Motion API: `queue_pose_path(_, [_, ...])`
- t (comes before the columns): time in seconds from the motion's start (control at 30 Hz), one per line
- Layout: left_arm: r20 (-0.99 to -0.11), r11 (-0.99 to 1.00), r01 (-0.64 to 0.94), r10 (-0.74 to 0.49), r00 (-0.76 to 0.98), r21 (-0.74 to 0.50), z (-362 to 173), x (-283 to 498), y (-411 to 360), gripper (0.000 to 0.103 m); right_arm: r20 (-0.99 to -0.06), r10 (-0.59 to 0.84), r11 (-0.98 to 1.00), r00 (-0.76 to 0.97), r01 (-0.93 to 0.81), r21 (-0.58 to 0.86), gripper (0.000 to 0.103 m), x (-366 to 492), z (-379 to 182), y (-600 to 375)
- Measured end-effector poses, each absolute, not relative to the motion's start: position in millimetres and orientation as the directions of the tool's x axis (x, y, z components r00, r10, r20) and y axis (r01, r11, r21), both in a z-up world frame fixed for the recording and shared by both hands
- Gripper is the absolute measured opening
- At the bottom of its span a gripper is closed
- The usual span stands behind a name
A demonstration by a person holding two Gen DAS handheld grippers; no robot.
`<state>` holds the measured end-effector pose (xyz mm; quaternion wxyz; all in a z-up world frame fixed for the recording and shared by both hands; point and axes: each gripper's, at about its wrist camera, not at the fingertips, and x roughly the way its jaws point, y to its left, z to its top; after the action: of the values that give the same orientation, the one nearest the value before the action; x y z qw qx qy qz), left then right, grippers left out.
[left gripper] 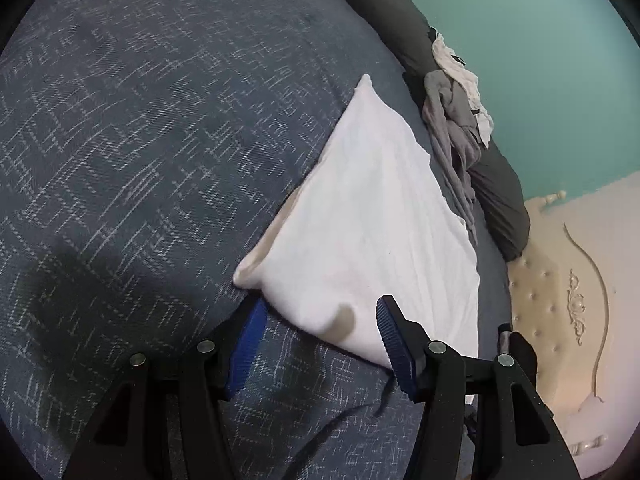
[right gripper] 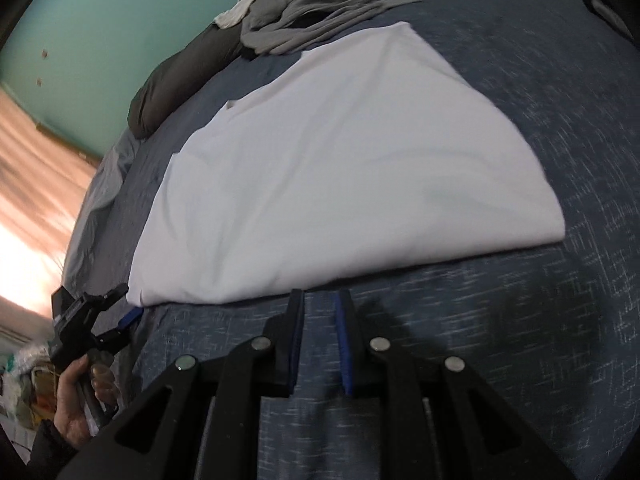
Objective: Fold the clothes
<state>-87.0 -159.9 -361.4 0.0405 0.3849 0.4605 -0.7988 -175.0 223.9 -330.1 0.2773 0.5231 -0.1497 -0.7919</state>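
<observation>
A white garment point(left gripper: 372, 220) lies folded flat on the blue flecked bedspread point(left gripper: 140, 140). My left gripper point(left gripper: 320, 320) is open, and its blue pads straddle the garment's near corner without pressing on it. In the right wrist view the same garment point(right gripper: 340, 168) spreads across the bed ahead. The right gripper point(right gripper: 320, 320) hovers over bare bedspread point(right gripper: 520, 360) just short of the garment's near fold. Only a narrow gap separates its jaws, and nothing is between them. At the lower left a hand point(right gripper: 80, 384) holds the left gripper point(right gripper: 130, 302) at the garment's corner.
A heap of grey and white clothes point(left gripper: 456, 120) point(right gripper: 312, 20) sits beyond the garment. It rests against a dark grey rolled blanket point(left gripper: 500, 200) point(right gripper: 180, 76) along the teal wall. A cream tufted headboard point(left gripper: 560, 300) stands at the bed's end.
</observation>
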Motion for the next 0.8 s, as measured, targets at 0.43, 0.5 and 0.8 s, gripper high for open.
queue_pose_path(0.43, [-0.672,-0.58,0.455,0.232,-0.703,-0.676,-362.6,-101.0,-163.0,0.014,-0.67,-0.669,-0.743,-0.323,0.27,0.612,0.015,-180.0,-333.3,248.2])
queue_pose_path(0.5, [-0.669,-0.59,0.447,0.227,-0.707,-0.672,-359.1,-101.2,-161.8,0.007,-0.665,-0.672,-0.74,-0.326,0.265,0.618,0.015,-181.4,-334.6,251.8])
queue_pose_path(0.8, [-0.606,-0.651,0.338,0.239,-0.758,-0.679,-310.8,-115.3,-136.9,0.005,-0.634,-0.694,-0.717,-0.342,0.244,0.654,0.015,-184.7,-333.0,268.9])
